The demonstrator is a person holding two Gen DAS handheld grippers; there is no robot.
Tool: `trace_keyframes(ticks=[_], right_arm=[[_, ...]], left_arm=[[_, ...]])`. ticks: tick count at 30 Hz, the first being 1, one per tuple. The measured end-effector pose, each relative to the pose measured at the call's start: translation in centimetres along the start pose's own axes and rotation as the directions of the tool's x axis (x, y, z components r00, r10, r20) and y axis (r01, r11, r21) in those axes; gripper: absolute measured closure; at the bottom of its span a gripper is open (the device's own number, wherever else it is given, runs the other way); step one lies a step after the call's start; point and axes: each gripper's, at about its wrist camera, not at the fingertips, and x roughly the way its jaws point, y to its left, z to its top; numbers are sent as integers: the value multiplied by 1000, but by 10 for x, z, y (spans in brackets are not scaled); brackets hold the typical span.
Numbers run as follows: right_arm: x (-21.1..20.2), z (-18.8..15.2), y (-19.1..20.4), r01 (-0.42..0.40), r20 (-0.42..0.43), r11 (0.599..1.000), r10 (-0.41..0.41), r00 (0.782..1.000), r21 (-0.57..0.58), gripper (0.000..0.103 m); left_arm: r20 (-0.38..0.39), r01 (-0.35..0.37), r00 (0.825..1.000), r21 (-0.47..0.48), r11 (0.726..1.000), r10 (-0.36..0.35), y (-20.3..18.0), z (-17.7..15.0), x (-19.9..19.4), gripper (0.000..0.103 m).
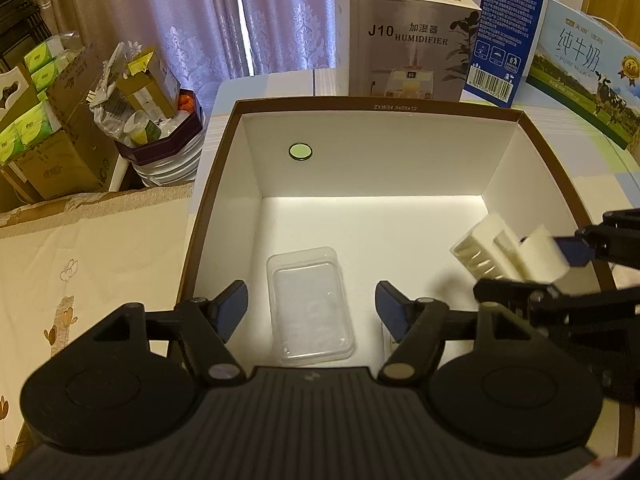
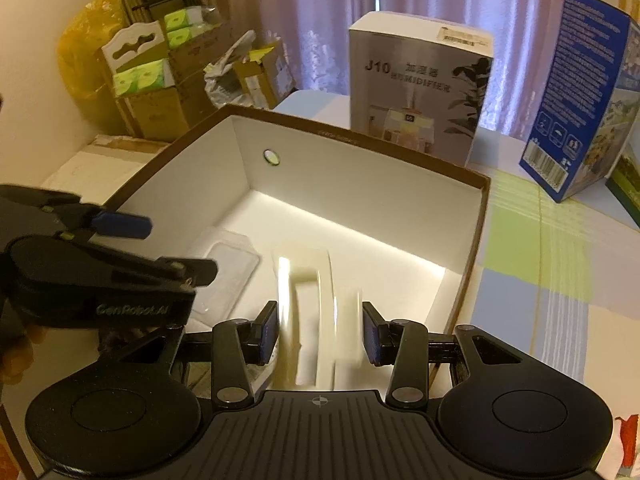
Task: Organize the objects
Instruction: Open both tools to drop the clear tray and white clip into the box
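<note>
The clear plastic tray [image 1: 310, 306] lay flat on the floor of the brown-rimmed box [image 1: 404, 105], between the spread, empty jaws of the left gripper [image 1: 312, 304]. A white moulded insert [image 2: 310, 320] was held clamped in the right gripper [image 2: 320, 334] over the box's right side. If released from there, the insert could be tipped against the wall or dropped onto the tray, since the two grippers were crowded together.
</note>
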Motion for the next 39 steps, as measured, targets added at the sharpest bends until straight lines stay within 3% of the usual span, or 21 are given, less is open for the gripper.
trace_keyframes(ticks=[12,27,39], right_arm=[[-13,-8,-1,-29,-13,1000,29,999,7,60],[-74,-32,8,-100,42,993,98,994,61,47],[-120,-71,11,-135,49,986,130,990,102,44]], left_arm=[[13,4,1000,-20,1000,-4,1,-10,-24,27],[39,19,999,-97,995,-16,-4,-35,-90,21],[30,26,999,-141,990,-22,-23,-71,-134,16]])
